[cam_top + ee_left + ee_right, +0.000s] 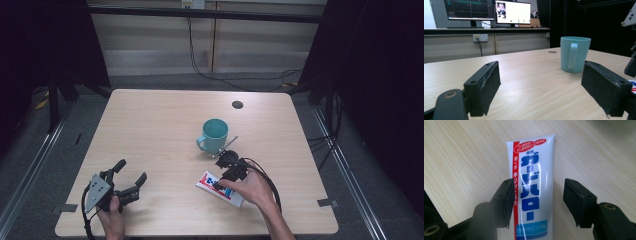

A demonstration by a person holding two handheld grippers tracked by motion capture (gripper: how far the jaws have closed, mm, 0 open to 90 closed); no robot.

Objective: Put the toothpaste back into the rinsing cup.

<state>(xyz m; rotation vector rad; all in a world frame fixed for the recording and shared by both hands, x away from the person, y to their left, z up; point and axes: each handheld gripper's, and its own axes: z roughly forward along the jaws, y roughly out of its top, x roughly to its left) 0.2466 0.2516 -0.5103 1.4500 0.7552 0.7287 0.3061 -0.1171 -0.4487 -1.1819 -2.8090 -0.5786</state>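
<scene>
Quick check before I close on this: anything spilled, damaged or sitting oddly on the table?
Nothing stands out. The teal mug stands upright, no spill around it. The toothpaste tube lies flat and looks undamaged, between the open jaws of the right gripper. The left gripper is open and empty.

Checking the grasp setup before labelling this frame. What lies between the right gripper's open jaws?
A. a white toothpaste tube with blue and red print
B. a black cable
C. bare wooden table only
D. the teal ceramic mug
A: the right gripper holds its jaws open astride the white toothpaste tube with blue and red print, lying flat on the light wooden table.
</scene>
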